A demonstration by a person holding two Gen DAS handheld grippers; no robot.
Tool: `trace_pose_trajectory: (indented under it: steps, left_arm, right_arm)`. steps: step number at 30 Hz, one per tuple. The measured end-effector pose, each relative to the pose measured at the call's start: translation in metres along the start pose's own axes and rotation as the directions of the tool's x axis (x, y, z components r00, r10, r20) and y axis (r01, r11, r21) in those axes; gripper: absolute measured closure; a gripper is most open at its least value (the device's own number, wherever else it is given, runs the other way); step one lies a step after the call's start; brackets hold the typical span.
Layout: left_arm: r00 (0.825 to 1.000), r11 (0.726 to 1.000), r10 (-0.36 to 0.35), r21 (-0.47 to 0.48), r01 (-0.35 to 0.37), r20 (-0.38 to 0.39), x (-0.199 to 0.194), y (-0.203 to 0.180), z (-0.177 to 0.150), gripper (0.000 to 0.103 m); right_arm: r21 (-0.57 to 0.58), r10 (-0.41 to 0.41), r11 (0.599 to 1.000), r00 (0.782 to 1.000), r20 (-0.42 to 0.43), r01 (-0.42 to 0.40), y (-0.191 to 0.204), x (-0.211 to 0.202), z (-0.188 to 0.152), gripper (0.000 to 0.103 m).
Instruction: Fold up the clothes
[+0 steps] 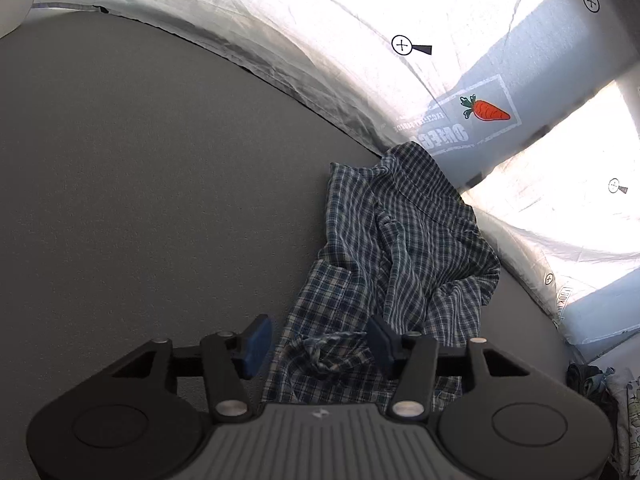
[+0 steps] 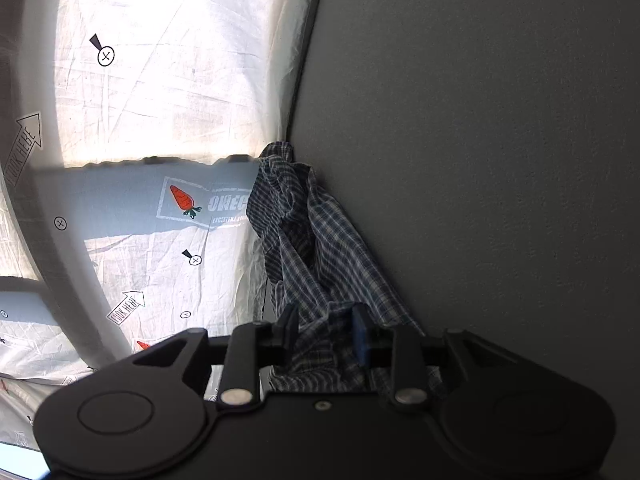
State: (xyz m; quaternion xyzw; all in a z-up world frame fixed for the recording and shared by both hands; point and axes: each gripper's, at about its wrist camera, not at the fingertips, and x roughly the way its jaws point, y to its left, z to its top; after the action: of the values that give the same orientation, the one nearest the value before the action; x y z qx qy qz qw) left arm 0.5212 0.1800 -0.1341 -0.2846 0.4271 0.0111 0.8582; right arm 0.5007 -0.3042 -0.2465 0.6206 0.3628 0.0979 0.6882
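Checked blue-and-white shirt (image 1: 404, 248) lies crumpled on the grey table (image 1: 140, 200), bunched against the table's far edge from about 12 to 2 o'clock in the left wrist view. Beyond that edge hangs a white sheet (image 1: 400, 8) printed with carrots and arrows. Bare table surface extends from 8 to 11 o'clock, giving open room on that side.

Left gripper (image 1: 318, 346): jaws spread apart, released; a twisted fold of the shirt lies between the pads without being pressed.

Right gripper (image 2: 326, 330): jaws partly apart, cloth bunched between them; whether the pads press it cannot be told. In this view the shirt runs along the table edge toward 12 o'clock, with bare table from 1 to 4 o'clock.
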Motion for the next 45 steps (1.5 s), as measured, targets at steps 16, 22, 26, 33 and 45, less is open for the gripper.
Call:
trace_pose_trajectory:
  steps: [16,22,26,33,45]
  left_arm:
    - [0.987,0.949,0.106,0.308,-0.065,-0.119,-0.048,-0.010,-0.111,0.030]
    - [0.979,0.923,0.138,0.379,-0.072,-0.150,-0.036,-0.013,-0.121,0.026]
    - [0.978,0.917,0.142,0.391,-0.073,-0.151,-0.039,-0.012,-0.125,0.025]
    - [0.982,0.935,0.126,0.349,-0.070,-0.141,-0.038,-0.008,-0.116,0.025]
    - [0.974,0.924,0.149,0.374,-0.076,-0.168,-0.011,-0.016,-0.104,0.015]
  right_arm:
    - [-0.023,-0.057,0.998,0.994,-0.090,0.055,-0.016,-0.067,-0.075,0.077]
    - [-0.101,-0.152,0.985,0.978,-0.144,0.138,-0.013,-0.047,-0.082,0.067]
    - [-0.135,-0.198,0.975,0.968,-0.157,0.178,-0.008,-0.032,-0.084,0.061]
    - [-0.197,-0.114,0.978,0.975,-0.192,0.076,0.017,-0.019,-0.083,0.092]
    - [-0.053,-0.004,0.999,0.975,-0.221,-0.008,0.035,0.071,-0.032,0.100]
